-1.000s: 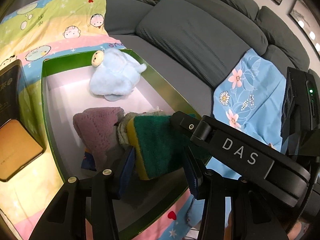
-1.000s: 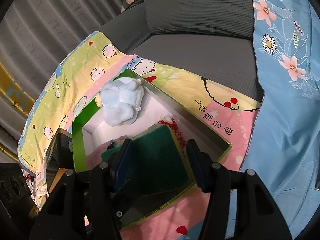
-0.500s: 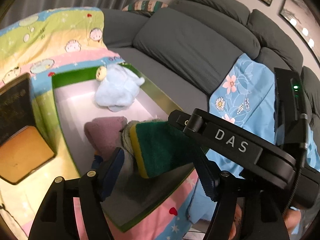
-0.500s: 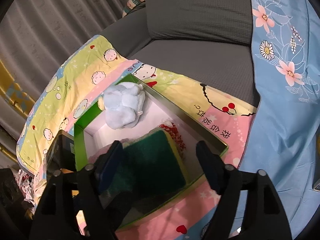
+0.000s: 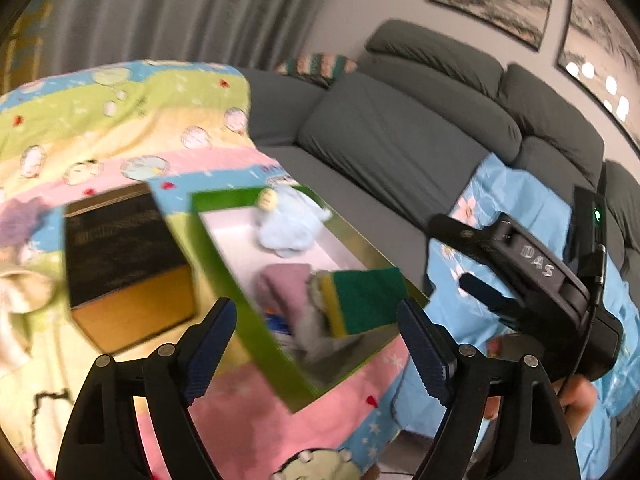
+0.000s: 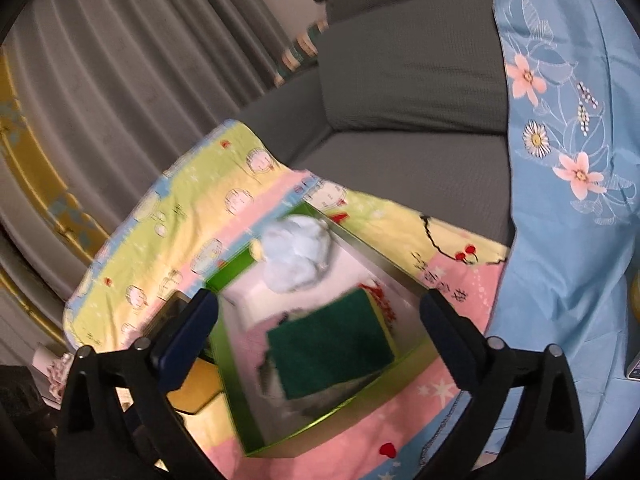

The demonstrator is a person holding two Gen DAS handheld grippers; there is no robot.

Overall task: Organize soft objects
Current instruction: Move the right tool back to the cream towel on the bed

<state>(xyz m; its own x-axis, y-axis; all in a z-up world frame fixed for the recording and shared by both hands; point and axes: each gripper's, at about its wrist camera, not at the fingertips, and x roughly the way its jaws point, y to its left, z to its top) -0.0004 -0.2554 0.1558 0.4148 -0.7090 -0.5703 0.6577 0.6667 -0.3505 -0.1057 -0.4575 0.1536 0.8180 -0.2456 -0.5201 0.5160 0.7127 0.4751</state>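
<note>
Sponge [image 5: 362, 302] lies in green box [image 5: 224, 248].

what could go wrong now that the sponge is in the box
1. The sponge leans on the cloths rather than lying flat, so it may slide or tip.
2. The box sits on a soft blanket; a bump from either opening claw, left or right, could shift it.

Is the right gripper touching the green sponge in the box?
Apart. In the right wrist view the right gripper, jaws opening, stands clear of the green sponge, with open space beside each pad.
</note>
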